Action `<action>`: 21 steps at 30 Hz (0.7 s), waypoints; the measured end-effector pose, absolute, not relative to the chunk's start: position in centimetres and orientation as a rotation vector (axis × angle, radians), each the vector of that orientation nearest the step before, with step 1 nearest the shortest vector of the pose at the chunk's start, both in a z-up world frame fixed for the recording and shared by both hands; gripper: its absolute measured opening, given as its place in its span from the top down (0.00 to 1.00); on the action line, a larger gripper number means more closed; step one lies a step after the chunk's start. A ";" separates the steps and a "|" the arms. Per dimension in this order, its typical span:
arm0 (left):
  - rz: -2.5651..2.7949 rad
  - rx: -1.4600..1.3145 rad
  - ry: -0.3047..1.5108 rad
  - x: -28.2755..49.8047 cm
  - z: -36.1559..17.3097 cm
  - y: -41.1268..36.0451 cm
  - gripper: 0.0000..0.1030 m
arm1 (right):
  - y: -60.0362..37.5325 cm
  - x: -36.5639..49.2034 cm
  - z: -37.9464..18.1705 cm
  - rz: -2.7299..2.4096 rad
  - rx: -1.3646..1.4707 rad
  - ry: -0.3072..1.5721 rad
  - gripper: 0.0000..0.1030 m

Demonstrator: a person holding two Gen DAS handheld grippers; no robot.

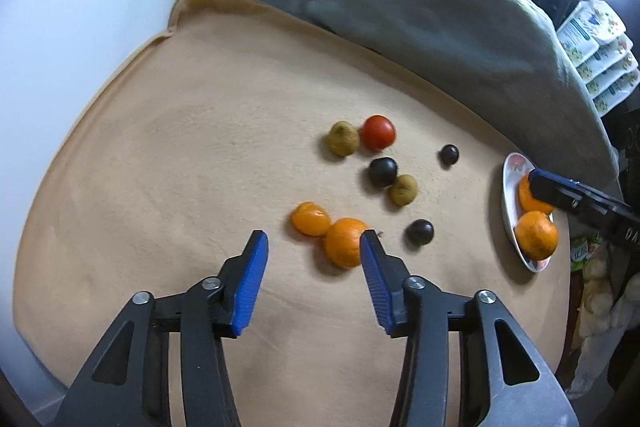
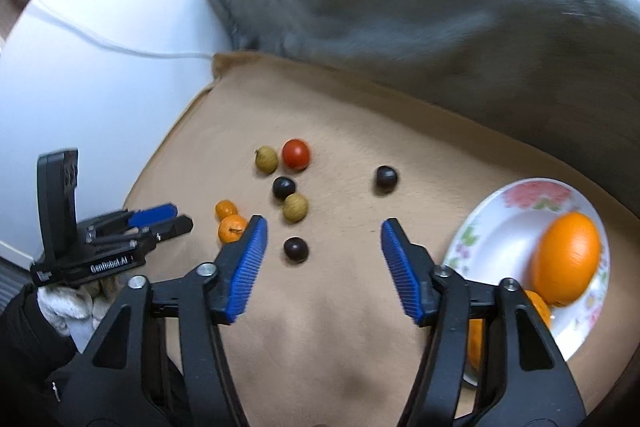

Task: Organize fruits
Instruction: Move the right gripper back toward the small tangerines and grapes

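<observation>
The left hand-held gripper [image 1: 313, 241] hangs with its jaws apart over the tan cloth [image 1: 180, 147], near two small oranges [image 1: 346, 242] lying well left of the floral plate [image 2: 516, 223]. The right hand-held gripper [image 2: 324, 227] is spread apart and empty just beside that plate, which holds a large orange [image 2: 568, 259]

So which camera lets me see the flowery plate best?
The right wrist view: the plate is close and big, showing its pink flowers and the oranges on it. In the left wrist view the plate sits small and edge-on at the right, partly behind the right gripper.
</observation>
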State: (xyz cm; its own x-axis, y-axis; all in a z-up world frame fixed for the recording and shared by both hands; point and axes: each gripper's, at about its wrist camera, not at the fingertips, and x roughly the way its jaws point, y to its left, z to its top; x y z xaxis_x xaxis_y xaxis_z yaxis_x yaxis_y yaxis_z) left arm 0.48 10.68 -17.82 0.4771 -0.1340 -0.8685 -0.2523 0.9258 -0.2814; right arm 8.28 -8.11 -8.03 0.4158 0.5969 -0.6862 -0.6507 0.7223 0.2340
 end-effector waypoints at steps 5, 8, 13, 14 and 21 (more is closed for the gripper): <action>0.061 -0.446 1.091 0.9 -18.4 11.4 0.59 | -6.1 8.8 -8.8 0.804 -0.105 0.857 0.43; 0.052 -0.447 1.101 1.1 -18.8 11.3 0.59 | -5.2 9.1 -9.3 0.806 -0.117 0.873 0.44; 0.048 -0.515 1.122 1.8 -20.0 11.7 0.59 | -3.7 9.6 -10.0 0.798 -0.162 0.887 0.50; 0.048 -0.524 1.124 2.0 -20.1 11.8 0.59 | -3.4 9.7 -10.1 0.797 -0.169 0.889 0.50; 0.058 -0.605 1.159 3.6 -20.9 12.4 0.60 | -2.1 10.4 -10.8 0.795 -0.185 0.904 0.50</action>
State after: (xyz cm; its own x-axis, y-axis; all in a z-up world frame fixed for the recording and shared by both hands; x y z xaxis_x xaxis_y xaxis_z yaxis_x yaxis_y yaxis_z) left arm 3.59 12.36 -20.90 0.4174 -0.2607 -0.8705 -0.3464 0.8400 -0.4176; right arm 10.43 -2.10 -10.84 0.3605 0.5388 -0.7614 -0.6865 0.7059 0.1744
